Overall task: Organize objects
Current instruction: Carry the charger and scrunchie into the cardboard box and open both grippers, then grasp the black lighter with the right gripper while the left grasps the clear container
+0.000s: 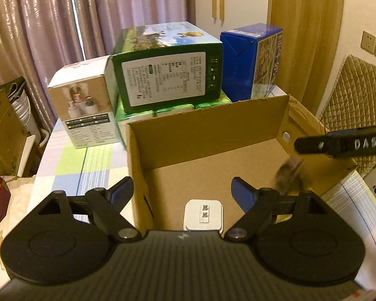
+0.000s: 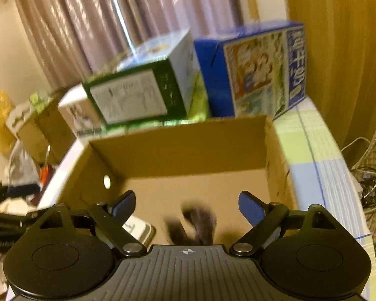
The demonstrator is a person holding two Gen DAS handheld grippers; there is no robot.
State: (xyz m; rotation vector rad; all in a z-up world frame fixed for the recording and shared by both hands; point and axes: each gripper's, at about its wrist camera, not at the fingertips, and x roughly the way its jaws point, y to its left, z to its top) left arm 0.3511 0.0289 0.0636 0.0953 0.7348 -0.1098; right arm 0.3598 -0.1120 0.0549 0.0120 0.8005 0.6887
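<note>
The left gripper [image 1: 181,192] and right gripper [image 2: 186,205] were held spread and empty over an open brown cardboard box [image 1: 213,128]. A flat white square adapter [image 1: 204,214] lay inside; a blurred dark object [image 2: 195,225] was seen beneath the right gripper.

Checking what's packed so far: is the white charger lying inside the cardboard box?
Yes, the white charger lies flat on the floor of the open cardboard box.

A blurred dark object [image 2: 196,225] defies identification inside the cardboard box [image 2: 188,150].
</note>
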